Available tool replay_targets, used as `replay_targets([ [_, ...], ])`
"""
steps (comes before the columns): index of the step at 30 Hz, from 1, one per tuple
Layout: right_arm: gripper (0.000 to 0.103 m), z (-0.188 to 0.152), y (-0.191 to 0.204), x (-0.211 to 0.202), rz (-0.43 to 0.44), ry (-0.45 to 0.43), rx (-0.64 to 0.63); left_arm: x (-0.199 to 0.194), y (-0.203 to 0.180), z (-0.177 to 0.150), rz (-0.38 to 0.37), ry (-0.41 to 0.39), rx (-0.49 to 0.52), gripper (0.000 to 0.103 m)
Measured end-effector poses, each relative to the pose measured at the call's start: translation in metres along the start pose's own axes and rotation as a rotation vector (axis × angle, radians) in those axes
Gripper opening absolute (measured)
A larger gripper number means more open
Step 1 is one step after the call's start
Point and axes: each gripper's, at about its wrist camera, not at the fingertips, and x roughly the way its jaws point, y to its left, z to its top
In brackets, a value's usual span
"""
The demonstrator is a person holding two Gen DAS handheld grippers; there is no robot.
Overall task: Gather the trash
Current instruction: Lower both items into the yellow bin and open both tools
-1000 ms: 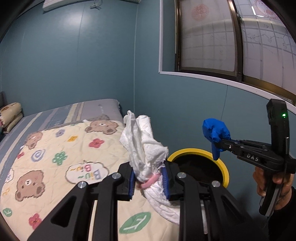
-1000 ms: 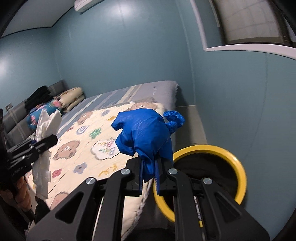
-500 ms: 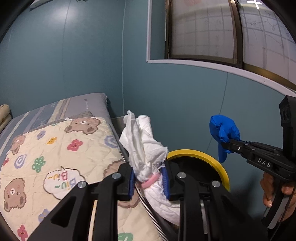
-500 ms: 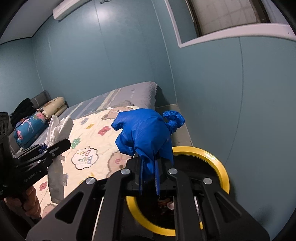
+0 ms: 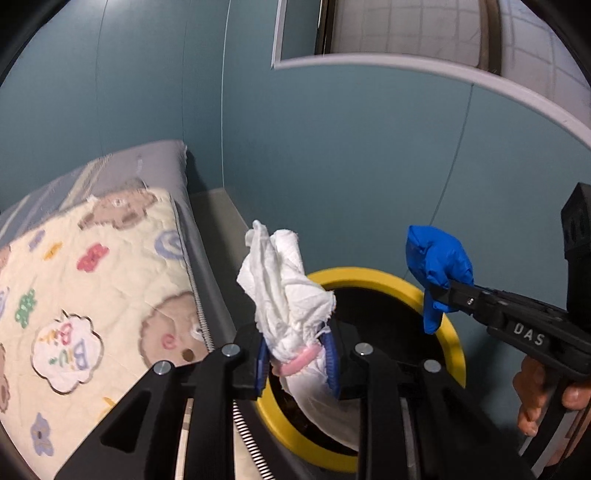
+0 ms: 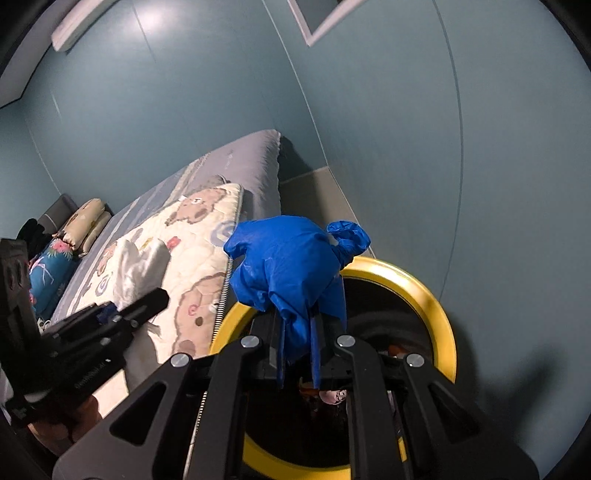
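Note:
My left gripper [image 5: 295,360] is shut on a crumpled white tissue wad [image 5: 284,295] with a pink band, held over the near rim of a yellow-rimmed black trash bin [image 5: 391,282]. My right gripper [image 6: 297,350] is shut on a crumpled blue glove [image 6: 291,266], which hangs over the left part of the bin [image 6: 424,295]. In the left wrist view the right gripper [image 5: 443,295] with the glove [image 5: 436,262] sits above the bin's right rim. In the right wrist view the left gripper [image 6: 147,299] and its tissue [image 6: 136,266] show at left, over the bed.
A bed with a cartoon bear quilt [image 5: 92,280] lies left of the bin, pillows [image 6: 85,221] at its far end. A teal wall [image 5: 351,166] stands close behind the bin, with a window [image 5: 424,33] above. Some trash lies inside the bin [image 6: 332,397].
Both grippers have moved right and down, from over the bed edge to above the bin. Both still hold their items. The right gripper has rolled.

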Motion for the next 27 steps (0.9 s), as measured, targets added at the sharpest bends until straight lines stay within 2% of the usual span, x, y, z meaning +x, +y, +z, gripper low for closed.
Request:
replay_targets([
  [6,0.015,-0.001,-0.006,0.019,-0.012,0.017,0.011,0.027,-0.001,-0.006,-0.017,0.057,-0.021,0.026],
  [7,0.016,-0.001,-0.009,0.022,-0.012,0.019,0.020,0.030,-0.001,-0.006,-0.017,0.062,-0.019,0.029],
  [12,0.039,0.001,-0.018,0.032,-0.024,0.024,0.051,0.031,-0.001,-0.008,-0.015,0.066,-0.026,0.046],
  [13,0.040,0.001,-0.018,0.034,-0.027,0.025,0.057,0.030,-0.001,-0.008,-0.013,0.063,-0.029,0.051],
  [17,0.044,-0.002,-0.021,0.034,-0.037,0.024,0.072,0.026,0.002,-0.007,-0.027,0.062,-0.052,0.059],
  [27,0.045,-0.010,-0.022,0.010,-0.037,0.015,0.074,0.011,0.014,-0.011,-0.007,0.041,-0.077,0.059],
])
